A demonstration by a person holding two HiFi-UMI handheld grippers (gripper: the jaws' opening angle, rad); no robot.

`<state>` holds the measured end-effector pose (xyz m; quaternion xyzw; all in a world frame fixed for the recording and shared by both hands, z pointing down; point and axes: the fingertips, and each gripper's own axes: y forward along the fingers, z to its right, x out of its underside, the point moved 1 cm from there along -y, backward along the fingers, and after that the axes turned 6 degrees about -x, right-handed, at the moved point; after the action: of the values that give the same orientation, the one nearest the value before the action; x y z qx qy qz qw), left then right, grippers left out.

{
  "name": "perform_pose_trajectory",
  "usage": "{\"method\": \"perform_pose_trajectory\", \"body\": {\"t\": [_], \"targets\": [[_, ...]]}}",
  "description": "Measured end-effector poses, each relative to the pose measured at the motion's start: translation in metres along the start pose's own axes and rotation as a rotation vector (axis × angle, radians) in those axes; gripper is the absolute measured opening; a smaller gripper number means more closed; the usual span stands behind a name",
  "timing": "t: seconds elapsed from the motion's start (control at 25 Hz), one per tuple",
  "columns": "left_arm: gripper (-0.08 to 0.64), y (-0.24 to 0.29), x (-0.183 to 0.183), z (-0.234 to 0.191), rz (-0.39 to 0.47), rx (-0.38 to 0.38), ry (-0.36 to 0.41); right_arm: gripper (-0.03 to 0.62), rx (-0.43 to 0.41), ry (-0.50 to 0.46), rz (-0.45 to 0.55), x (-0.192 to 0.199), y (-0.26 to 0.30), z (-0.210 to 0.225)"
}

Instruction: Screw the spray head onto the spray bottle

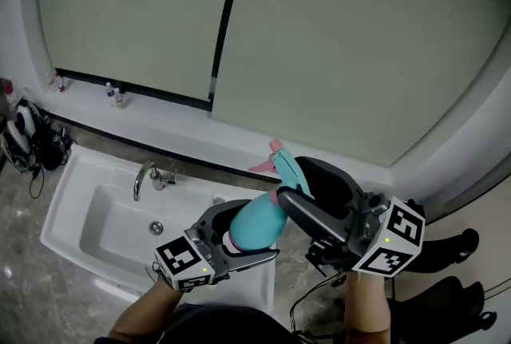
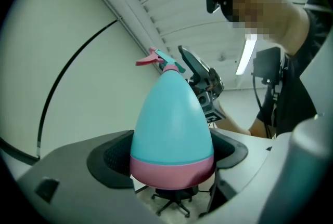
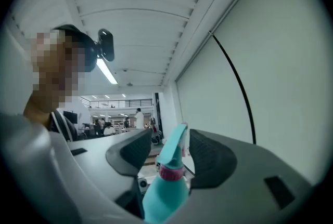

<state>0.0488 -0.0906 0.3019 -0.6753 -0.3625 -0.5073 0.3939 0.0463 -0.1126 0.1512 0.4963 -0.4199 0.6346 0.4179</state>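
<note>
While clamping spray bottle [image 2: 171, 114] steady in left gripper [image 2: 171, 156], holds right gripper [image 3: 173, 156] open around spray head [image 3: 176, 141]. Probably regripping to twist.

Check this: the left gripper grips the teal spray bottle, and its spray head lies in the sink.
Wrong on one point: the spray head tops the spray bottle, between the right gripper's open fingers, not in the sink; the right gripper view shows it. The rest holds.

The spray bottle [image 3: 164, 199] runs off the right gripper view's bottom edge. 2, perhaps 3, tiny containers [image 1: 117, 99] on the ledge [image 1: 184, 124] are too small to identify.
</note>
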Motion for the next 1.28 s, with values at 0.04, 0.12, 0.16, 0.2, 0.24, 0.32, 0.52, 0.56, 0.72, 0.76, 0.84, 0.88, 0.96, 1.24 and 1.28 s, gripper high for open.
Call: {"method": "perform_pose_trajectory", "body": {"t": [0.04, 0.12, 0.16, 0.2, 0.24, 0.32, 0.52, 0.56, 0.72, 0.76, 0.84, 0.88, 0.96, 1.24, 1.28], "targets": [[0.430, -0.002, -0.002, 0.005, 0.009, 0.048, -0.016, 0.205, -0.053, 0.005, 0.029, -0.005, -0.007, -0.006], [0.430, -0.008, -0.006, 0.019, 0.013, 0.166, -0.039, 0.212, -0.199, 0.019, 0.095, -0.016, -0.027, -0.019], [0.430, -0.010, -0.007, 0.028, 0.008, 0.236, -0.049, 0.212, -0.286, 0.026, 0.124, -0.018, -0.038, -0.024], [0.430, -0.013, -0.007, 0.040, 0.001, 0.314, -0.061, 0.213, -0.380, 0.030, 0.143, -0.018, -0.049, -0.027], [0.430, -0.015, -0.008, 0.052, -0.007, 0.395, -0.076, 0.227, -0.474, 0.033, 0.150, -0.015, -0.059, -0.029], [0.430, -0.018, -0.009, 0.075, -0.022, 0.543, -0.109, 0.269, -0.638, 0.032, 0.143, -0.007, -0.066, -0.033], [0.430, -0.023, -0.003, 0.109, -0.029, 0.784, -0.248, 0.353, -0.992, -0.036, 0.106, 0.005, -0.050, -0.075], [0.430, -0.023, -0.002, 0.111, -0.025, 0.806, -0.275, 0.353, -1.029, -0.065, 0.088, 0.008, -0.046, -0.083], [0.430, -0.021, -0.005, 0.109, -0.008, 0.802, -0.324, 0.351, -1.024, -0.145, 0.000, 0.016, -0.032, -0.094], [0.430, -0.022, -0.005, 0.106, -0.004, 0.790, -0.325, 0.350, -1.003, -0.147, -0.010, 0.017, -0.031, -0.092], [0.430, -0.027, -0.006, 0.099, 0.017, 0.771, -0.338, 0.349, -0.948, -0.145, -0.017, 0.019, -0.029, -0.085], [0.430, -0.031, -0.006, 0.093, 0.033, 0.758, -0.350, 0.328, -0.912, -0.140, -0.020, 0.020, -0.028, -0.081], [0.430, -0.036, -0.007, 0.081, 0.066, 0.718, -0.371, 0.277, -0.829, -0.135, -0.029, 0.024, -0.024, -0.071], [0.430, -0.032, 0.000, 0.057, 0.043, 0.549, -0.315, 0.161, -0.568, -0.166, -0.090, 0.031, -0.009, -0.047], [0.430, -0.031, -0.001, 0.056, 0.039, 0.536, -0.307, 0.161, -0.551, -0.168, -0.095, 0.030, -0.008, -0.047]]}}
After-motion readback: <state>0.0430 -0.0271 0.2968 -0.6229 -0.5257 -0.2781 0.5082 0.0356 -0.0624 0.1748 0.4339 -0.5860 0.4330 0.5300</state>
